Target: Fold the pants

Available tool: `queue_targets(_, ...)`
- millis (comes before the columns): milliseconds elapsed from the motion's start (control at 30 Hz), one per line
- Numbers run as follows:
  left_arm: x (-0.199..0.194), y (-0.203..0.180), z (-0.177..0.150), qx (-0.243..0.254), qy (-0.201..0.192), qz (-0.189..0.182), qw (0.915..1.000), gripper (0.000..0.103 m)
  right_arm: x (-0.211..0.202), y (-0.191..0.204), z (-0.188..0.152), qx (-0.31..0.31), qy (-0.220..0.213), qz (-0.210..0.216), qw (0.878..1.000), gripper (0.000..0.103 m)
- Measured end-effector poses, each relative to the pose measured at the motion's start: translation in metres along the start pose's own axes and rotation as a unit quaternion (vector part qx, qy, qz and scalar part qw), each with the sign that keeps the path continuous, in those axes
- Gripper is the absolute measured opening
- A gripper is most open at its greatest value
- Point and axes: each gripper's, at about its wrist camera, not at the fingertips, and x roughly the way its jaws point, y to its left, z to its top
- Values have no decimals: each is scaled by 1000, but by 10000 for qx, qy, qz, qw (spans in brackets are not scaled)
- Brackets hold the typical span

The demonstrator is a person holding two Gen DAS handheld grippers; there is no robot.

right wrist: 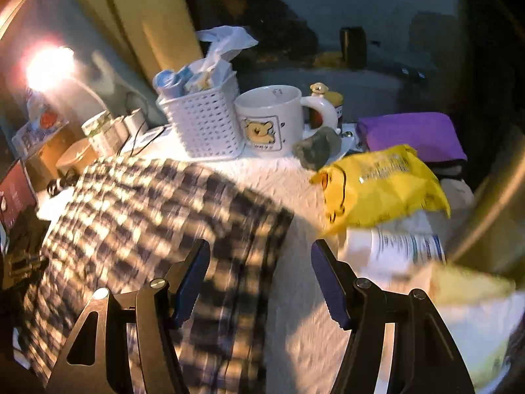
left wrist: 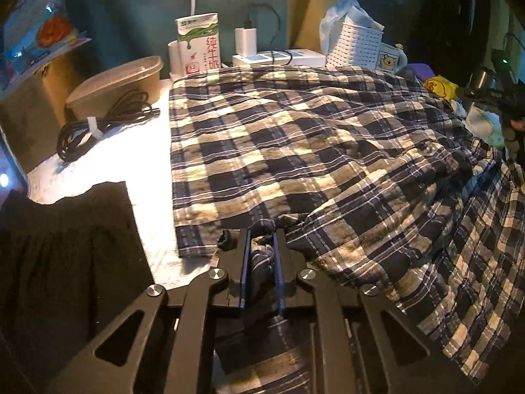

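Plaid pants [left wrist: 295, 151] in navy, tan and white lie spread over a white textured tabletop [left wrist: 147, 170]. My left gripper [left wrist: 262, 229] is shut on a bunched fold of the pants at their near edge, and cloth fills the narrow gap between its blue pads [left wrist: 245, 262]. In the blurred right wrist view the pants [right wrist: 137, 229] cover the left half of the table. My right gripper [right wrist: 261, 249] stands open above their right edge, with nothing pressed between its fingers [right wrist: 193, 282].
A black cloth [left wrist: 65, 256] lies at the near left, with a coiled black cable [left wrist: 98, 128] and a lidded bowl [left wrist: 118, 82] behind. At the back stand a milk carton [left wrist: 197, 42], a charger, a white basket [right wrist: 203, 121] and a bear mug [right wrist: 272, 118]. A yellow packet [right wrist: 377, 187] and purple cloth [right wrist: 410, 134] crowd the right.
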Motion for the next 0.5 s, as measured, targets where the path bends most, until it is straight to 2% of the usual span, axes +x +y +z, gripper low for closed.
queue_targets(33, 0, 1, 0, -4, 30, 12, 10000, 13, 4, -1, 4, 14, 23, -7, 10000, 59)
queue_targets(167, -8, 13, 5, -142, 58, 145, 9998, 12, 28, -7, 15, -55, 214, -3, 9998, 59)
queue_targets(233, -16, 25, 12, -205, -27, 420, 9989, 12, 47, -16, 17, 38, 408, -39, 9992, 59)
queue_targets(333, -23, 45, 22, -423, -132, 414, 9982, 12, 63, -20, 18, 80, 594, 162, 9981, 58)
queue_targets(400, -23, 49, 28, -431, -193, 428, 9980, 12, 72, -16, 19, -24, 673, 215, 9975, 52)
queue_targets(433, -22, 49, 31, -426, -185, 411, 9981, 12, 76, -13, 20, -77, 698, 198, 9973, 44)
queue_targets(467, -20, 49, 33, -415, -173, 369, 9983, 12, 81, -9, 20, -189, 737, 186, 9969, 30)
queue_targets(500, -18, 48, 36, -405, -156, 323, 9985, 12, 84, -6, 20, -251, 766, 199, 9966, 29)
